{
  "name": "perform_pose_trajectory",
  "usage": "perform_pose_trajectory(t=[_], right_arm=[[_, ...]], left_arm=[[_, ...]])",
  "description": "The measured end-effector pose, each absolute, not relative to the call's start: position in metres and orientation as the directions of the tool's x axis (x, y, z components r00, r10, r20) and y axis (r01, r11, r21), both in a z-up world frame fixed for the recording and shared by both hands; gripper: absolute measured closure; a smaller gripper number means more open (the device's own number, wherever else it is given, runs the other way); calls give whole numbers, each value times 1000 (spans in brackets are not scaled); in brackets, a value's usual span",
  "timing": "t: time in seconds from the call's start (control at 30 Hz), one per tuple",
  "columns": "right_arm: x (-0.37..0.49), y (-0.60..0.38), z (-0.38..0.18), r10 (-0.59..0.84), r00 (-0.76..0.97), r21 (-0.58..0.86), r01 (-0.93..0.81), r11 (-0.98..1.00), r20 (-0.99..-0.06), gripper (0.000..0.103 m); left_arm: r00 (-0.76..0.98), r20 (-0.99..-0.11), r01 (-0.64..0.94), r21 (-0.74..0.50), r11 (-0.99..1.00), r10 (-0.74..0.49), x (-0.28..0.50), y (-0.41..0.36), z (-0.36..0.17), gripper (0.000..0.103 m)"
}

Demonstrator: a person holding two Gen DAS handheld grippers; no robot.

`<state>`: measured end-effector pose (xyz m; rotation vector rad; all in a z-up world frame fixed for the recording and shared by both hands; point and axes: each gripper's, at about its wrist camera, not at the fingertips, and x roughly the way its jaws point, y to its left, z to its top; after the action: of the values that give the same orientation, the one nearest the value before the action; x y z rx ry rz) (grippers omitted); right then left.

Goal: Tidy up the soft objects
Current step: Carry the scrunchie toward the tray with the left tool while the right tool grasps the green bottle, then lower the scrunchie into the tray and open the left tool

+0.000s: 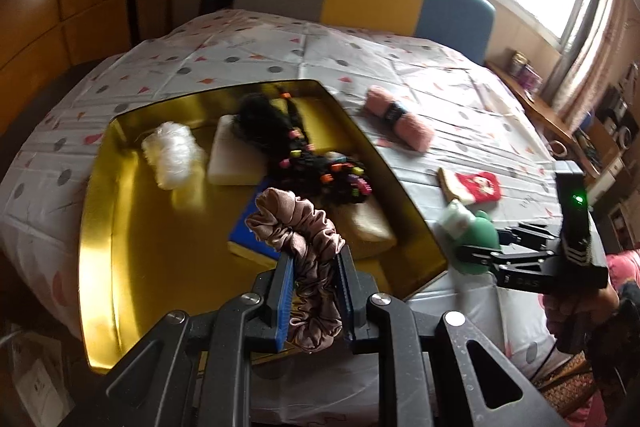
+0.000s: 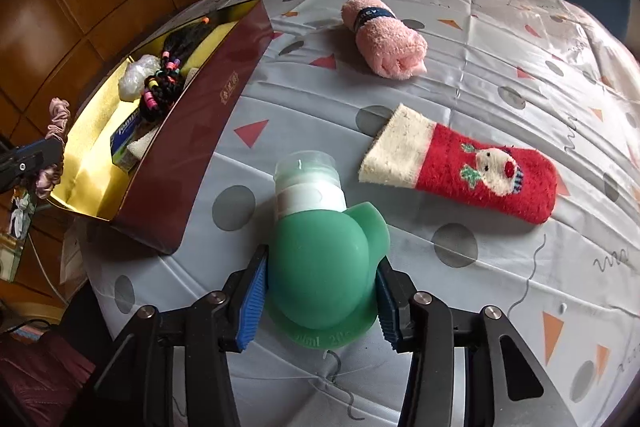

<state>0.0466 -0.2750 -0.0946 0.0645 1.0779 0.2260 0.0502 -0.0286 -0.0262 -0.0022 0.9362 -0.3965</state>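
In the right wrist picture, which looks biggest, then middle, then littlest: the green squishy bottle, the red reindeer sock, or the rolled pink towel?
1. Green squishy bottle, but it sits right at the camera in the right gripper, so its real size is unsure.
2. Red reindeer sock.
3. Rolled pink towel, farthest away, so it may only look littlest.

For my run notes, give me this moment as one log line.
left gripper: shut on scrunchie, above gold box | right gripper: shut on green bottle | outside box: pink towel, red sock
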Motion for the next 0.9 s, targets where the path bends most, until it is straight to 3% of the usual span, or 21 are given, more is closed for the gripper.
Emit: perform_pose_trajectory(t=[0.9], right_arm=[[48, -272, -97, 195, 459, 132, -165, 977, -867, 54]], left_arm=[[544, -813, 207, -110, 972, -208, 59, 1, -38, 84]])
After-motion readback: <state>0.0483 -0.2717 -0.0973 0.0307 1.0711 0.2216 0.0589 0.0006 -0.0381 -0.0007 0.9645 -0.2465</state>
